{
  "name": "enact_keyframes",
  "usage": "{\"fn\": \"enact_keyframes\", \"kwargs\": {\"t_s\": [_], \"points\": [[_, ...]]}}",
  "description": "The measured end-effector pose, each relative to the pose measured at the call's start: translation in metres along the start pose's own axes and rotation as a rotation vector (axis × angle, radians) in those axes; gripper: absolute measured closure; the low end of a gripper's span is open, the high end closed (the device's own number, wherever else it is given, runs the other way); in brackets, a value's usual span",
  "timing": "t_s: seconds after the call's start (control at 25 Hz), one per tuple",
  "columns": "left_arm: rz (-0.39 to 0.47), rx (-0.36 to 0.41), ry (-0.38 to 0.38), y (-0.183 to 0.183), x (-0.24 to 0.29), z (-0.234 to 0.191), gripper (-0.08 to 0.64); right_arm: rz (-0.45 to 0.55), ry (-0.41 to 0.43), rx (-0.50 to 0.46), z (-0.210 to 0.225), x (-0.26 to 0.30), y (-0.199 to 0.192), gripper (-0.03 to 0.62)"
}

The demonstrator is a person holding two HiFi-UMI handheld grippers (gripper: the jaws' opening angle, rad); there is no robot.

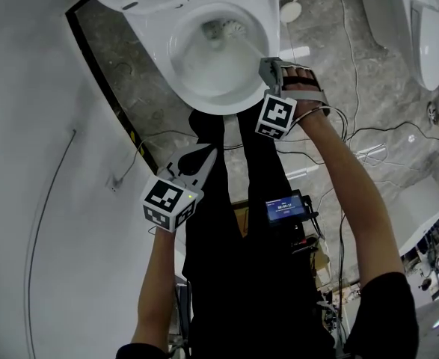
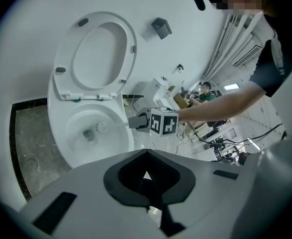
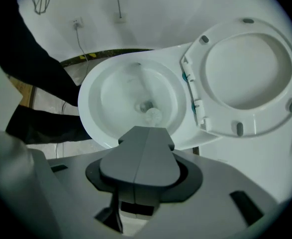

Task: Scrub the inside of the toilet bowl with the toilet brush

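Observation:
The white toilet bowl (image 1: 159, 51) stands open below me. The toilet brush's white head (image 1: 232, 28) sits low inside the bowl beside the drain, and shows too in the left gripper view as the brush head (image 2: 102, 128) and in the right gripper view as the brush head (image 3: 154, 115). My right gripper (image 1: 268, 67) hangs over the bowl's near right rim, shut on the brush handle (image 2: 120, 125). Its jaws (image 3: 146, 129) hide the handle in its own view. My left gripper (image 1: 208, 155) is held back by my legs, shut with nothing in it, and looks at the bowl (image 2: 71, 143) from the side.
The seat and lid (image 3: 250, 73) are raised against the wall. Cables (image 1: 354, 126) run over the stone floor to the right. A second white fixture (image 1: 428, 36) stands at the far right. A small screen device (image 1: 285, 208) hangs at my waist. A white wall (image 1: 32, 126) closes the left.

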State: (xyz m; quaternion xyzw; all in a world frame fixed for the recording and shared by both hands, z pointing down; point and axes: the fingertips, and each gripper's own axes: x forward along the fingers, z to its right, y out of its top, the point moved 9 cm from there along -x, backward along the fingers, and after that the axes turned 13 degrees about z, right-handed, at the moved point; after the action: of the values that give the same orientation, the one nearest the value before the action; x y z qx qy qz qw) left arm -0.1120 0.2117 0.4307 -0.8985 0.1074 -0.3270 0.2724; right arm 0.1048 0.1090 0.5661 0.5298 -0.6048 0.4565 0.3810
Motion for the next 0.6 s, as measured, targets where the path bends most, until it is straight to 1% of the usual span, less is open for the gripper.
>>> {"fn": "enact_keyframes", "kwargs": {"t_s": [0.2,0.28,0.4,0.48,0.6], "points": [[0.005,-0.001,0.004,0.0,-0.003,-0.002,0.549,0.002,-0.062,-0.168,0.005,0.001,0.006,0.403],[0.008,-0.002,0.007,0.001,-0.004,-0.004,0.549,0.016,-0.097,-0.205,0.006,0.0,0.01,0.403],[0.015,0.001,0.013,0.007,-0.002,-0.006,0.549,0.108,-0.195,-0.172,0.013,0.002,0.021,0.403],[0.016,-0.002,0.01,0.008,-0.001,-0.006,0.549,0.126,-0.214,-0.165,0.015,0.004,0.027,0.403],[0.011,-0.005,0.009,0.008,-0.001,-0.007,0.549,0.127,-0.232,-0.159,0.022,0.009,0.037,0.403]]}}
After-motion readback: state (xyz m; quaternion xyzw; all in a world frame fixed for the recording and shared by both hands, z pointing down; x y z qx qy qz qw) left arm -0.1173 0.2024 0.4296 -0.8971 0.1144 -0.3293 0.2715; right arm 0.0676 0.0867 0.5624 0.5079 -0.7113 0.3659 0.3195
